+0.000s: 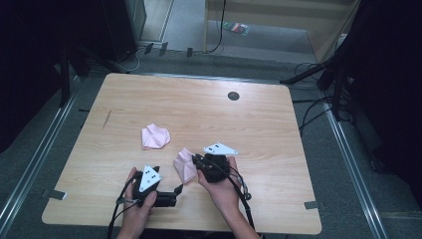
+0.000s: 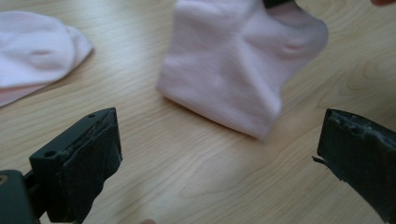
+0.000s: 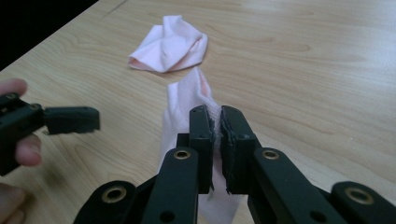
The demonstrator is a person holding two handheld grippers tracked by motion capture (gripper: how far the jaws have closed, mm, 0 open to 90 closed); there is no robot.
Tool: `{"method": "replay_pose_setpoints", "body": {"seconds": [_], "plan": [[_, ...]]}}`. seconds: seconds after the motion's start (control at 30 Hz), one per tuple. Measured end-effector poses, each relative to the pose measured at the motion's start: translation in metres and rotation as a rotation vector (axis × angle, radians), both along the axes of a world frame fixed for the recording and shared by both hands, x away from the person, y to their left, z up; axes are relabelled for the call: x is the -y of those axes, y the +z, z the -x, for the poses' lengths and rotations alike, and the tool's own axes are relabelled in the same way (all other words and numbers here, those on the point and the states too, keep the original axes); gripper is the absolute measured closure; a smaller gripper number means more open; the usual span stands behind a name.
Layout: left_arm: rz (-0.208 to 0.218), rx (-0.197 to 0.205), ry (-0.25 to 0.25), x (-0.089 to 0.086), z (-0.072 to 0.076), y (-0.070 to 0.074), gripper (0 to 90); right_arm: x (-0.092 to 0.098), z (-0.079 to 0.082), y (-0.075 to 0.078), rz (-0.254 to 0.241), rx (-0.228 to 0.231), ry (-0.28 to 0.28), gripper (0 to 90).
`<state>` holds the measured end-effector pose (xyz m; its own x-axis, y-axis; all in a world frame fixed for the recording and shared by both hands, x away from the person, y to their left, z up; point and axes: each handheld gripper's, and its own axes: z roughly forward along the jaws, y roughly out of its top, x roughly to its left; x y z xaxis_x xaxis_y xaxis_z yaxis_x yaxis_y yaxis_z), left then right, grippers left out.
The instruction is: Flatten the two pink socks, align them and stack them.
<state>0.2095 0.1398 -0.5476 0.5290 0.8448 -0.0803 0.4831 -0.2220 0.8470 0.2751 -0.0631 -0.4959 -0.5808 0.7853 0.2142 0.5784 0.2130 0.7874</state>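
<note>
Two pink socks are on the wooden table [image 1: 249, 124]. One sock [image 1: 155, 136] [image 3: 169, 44] [image 2: 32, 53] lies crumpled near the table's middle. The other pink sock [image 1: 185, 166] [image 2: 238, 65] [image 3: 187, 100] is pinched at one edge by my right gripper [image 1: 195, 160] [image 3: 216, 128], whose jaws are shut on the fabric, and it hangs from them just above the tabletop. My left gripper [image 1: 176, 191] [image 2: 219, 154] stands open low over the table, its jaws pointing at the lifted sock from a short way off. Nothing is between its jaws.
A dark round grommet [image 1: 233, 95] sits in the table near the far edge. The table's left edge [image 3: 56, 35] drops off to a dark floor. Cables trail from both grippers toward the near edge.
</note>
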Motion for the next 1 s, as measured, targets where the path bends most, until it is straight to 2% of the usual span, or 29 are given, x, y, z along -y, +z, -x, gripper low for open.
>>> {"method": "replay_pose_setpoints", "body": {"seconds": [0.07, 0.2, 0.27, 0.3, 0.33, 0.37, 0.4, 0.43, 0.47, 0.5, 0.53, 0.6, 0.63, 0.67, 0.7, 0.77, 0.8, 0.83, 0.9, 0.93, 1.0], "plan": [[-0.022, -0.008, -0.002, 0.006, -0.001, 0.000, 0.0, -0.003, 0.002, 0.007, -0.020, -0.006, 0.005, 84.7], [-0.005, -0.032, -0.004, 0.016, -0.006, 0.001, 0.0, -0.008, 0.004, 0.016, -0.041, -0.003, 0.007, 84.7], [-0.002, -0.052, 0.014, 0.021, -0.011, 0.000, 0.0, -0.012, 0.007, 0.027, -0.057, 0.012, 0.019, 84.8], [-0.002, -0.052, 0.014, 0.021, -0.011, 0.000, 0.0, -0.012, 0.007, 0.027, -0.057, 0.012, 0.019, 84.8], [-0.010, -0.057, 0.031, 0.024, -0.013, -0.001, 3.5, -0.014, 0.008, 0.034, -0.076, 0.017, 0.027, 84.7], [-0.023, -0.051, 0.056, 0.025, -0.014, -0.001, 3.5, -0.014, 0.008, 0.034, -0.076, 0.017, 0.027, 84.7], [-0.037, -0.048, 0.104, 0.027, -0.016, -0.001, 15.2, -0.015, 0.010, 0.042, -0.105, 0.015, 0.040, 84.7], [-0.033, -0.046, 0.111, 0.027, -0.017, -0.001, 15.2, -0.015, 0.010, 0.042, -0.105, 0.015, 0.040, 84.7], [-0.023, -0.030, 0.119, 0.027, -0.018, 0.000, 21.6, -0.016, 0.012, 0.047, -0.127, 0.017, 0.048, 84.7], [-0.028, -0.016, 0.125, 0.027, -0.017, 0.001, 21.6, -0.016, 0.012, 0.047, -0.127, 0.017, 0.048, 84.7], [-0.040, 0.013, 0.150, 0.025, -0.017, 0.003, 27.3, -0.016, 0.013, 0.049, -0.136, 0.019, 0.050, 84.7], [-0.027, 0.021, 0.156, 0.021, -0.016, 0.005, 54.8, -0.014, 0.017, 0.055, -0.177, 0.020, 0.061, 84.7], [-0.024, 0.031, 0.160, 0.019, -0.016, 0.006, 54.8, -0.014, 0.017, 0.055, -0.177, 0.020, 0.061, 84.7], [-0.045, 0.049, 0.173, 0.016, -0.014, 0.007, 60.6, -0.013, 0.017, 0.056, -0.185, 0.018, 0.060, 84.7], [-0.060, 0.057, 0.178, 0.014, -0.014, 0.008, 73.8, -0.010, 0.018, 0.056, -0.195, 0.013, 0.056, 84.7], [-0.106, 0.078, 0.186, 0.009, -0.012, 0.009, 83.7, -0.005, 0.017, 0.055, -0.209, 0.012, 0.049, 84.7], [-0.150, 0.095, 0.191, 0.005, -0.011, 0.010, 88.4, -0.002, 0.016, 0.053, -0.219, 0.003, 0.042, 84.7], [-0.171, 0.108, 0.197, 0.001, -0.009, 0.012, 89.0, 0.003, 0.014, 0.049, -0.215, -0.003, 0.027, 84.9], [-0.220, 0.122, 0.187, -0.002, -0.006, 0.014, 89.4, 0.012, 0.009, 0.038, -0.226, -0.042, 0.011, 85.2], [-0.255, 0.123, 0.172, -0.003, -0.004, 0.015, 89.4, 0.015, 0.008, 0.033, -0.223, -0.058, 0.007, 85.4], [-0.263, 0.101, 0.136, -0.003, -0.002, 0.014, 88.2, 0.023, 0.009, 0.012, -0.205, -0.086, -0.006, 85.6]]}}
